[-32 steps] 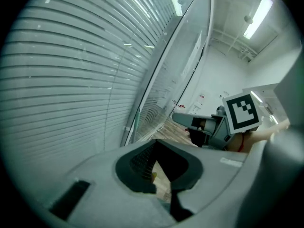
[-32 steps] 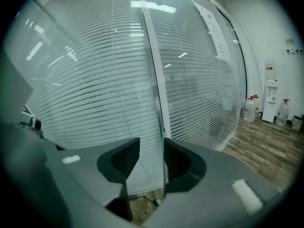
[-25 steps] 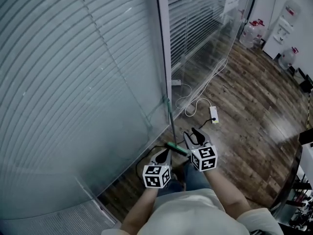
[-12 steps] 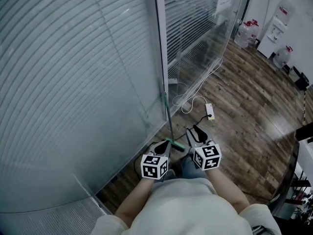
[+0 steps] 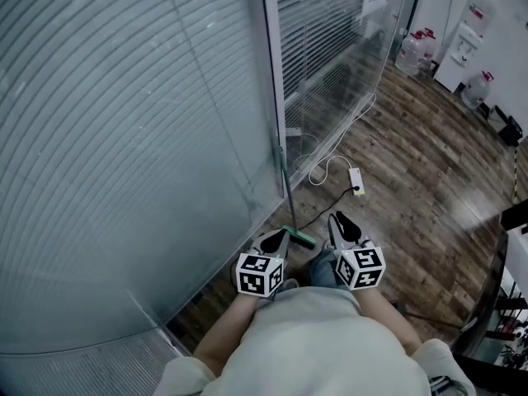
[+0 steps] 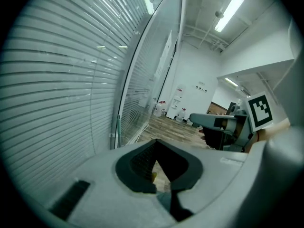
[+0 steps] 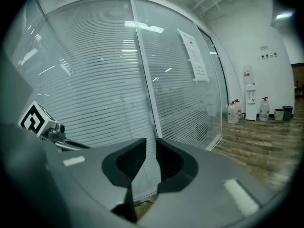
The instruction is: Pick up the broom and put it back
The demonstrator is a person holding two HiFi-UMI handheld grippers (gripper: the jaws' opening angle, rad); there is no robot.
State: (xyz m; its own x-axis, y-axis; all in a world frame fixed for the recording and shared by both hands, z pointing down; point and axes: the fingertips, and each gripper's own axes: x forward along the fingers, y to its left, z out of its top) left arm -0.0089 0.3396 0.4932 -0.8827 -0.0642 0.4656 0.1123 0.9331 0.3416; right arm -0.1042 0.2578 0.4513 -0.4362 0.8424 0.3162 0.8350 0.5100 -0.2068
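The broom stands against the metal post of the glass wall, its green head (image 5: 299, 238) on the wood floor and its thin handle (image 5: 283, 180) running up the post. My left gripper (image 5: 279, 236) is just left of the broom head, apart from it, its tips together and empty. My right gripper (image 5: 342, 219) hangs to the right of the head, open; its jaws have just been closing and nothing is between them. In the left gripper view the gripper (image 6: 156, 142) looks past the handle (image 6: 118, 129). In the right gripper view the gripper (image 7: 151, 140) faces the blinds.
A curved glass wall with blinds (image 5: 124, 139) fills the left. A white power strip (image 5: 356, 180) and its looped white cable (image 5: 330, 163) lie on the floor beyond the broom. Water bottles (image 5: 417, 52) and a dispenser (image 5: 472, 31) stand at the far right.
Both grippers have drawn back toward the person. The right one has moved rightward away from the broom head and its jaws stand narrower. The broom stays against the post.
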